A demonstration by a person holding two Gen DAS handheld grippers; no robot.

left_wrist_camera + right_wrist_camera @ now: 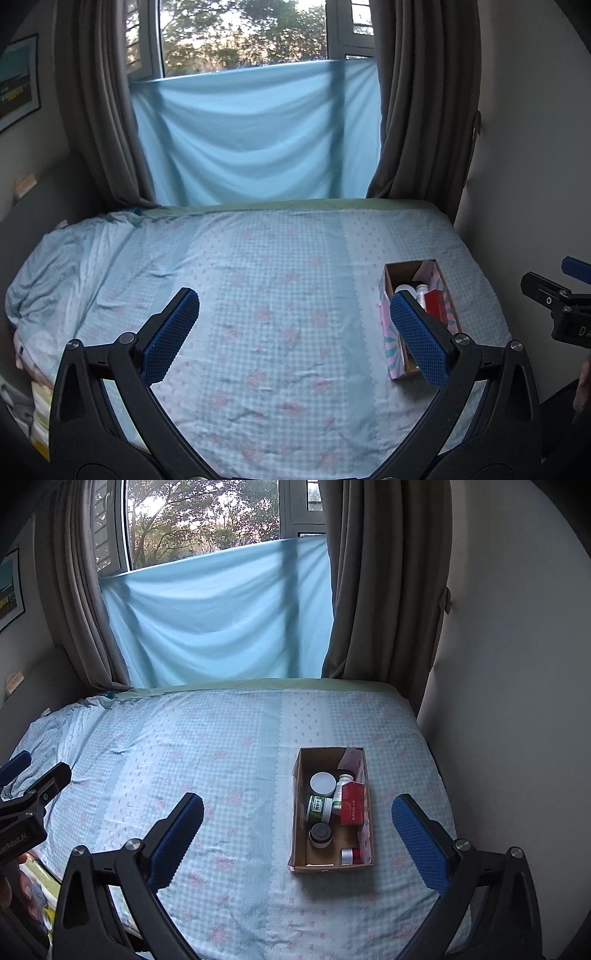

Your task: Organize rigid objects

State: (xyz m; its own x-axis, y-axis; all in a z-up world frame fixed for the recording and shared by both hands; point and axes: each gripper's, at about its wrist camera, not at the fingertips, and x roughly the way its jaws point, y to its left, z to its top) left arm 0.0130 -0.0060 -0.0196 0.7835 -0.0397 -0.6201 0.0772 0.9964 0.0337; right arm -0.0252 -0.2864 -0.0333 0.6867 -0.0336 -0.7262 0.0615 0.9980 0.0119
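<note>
An open cardboard box lies on the bed; it also shows in the left wrist view, partly behind my finger. Inside it are a white-lidded jar, a green-labelled jar, a white bottle, a red carton, a black-lidded jar and a small red and silver bottle. My right gripper is open and empty, held above the bed with the box between its fingers. My left gripper is open and empty, left of the box.
The bed has a blue checked sheet. A pillow lies at the bed's left end. A wall runs close along the right side. Curtains and a blue cloth hang at the far window.
</note>
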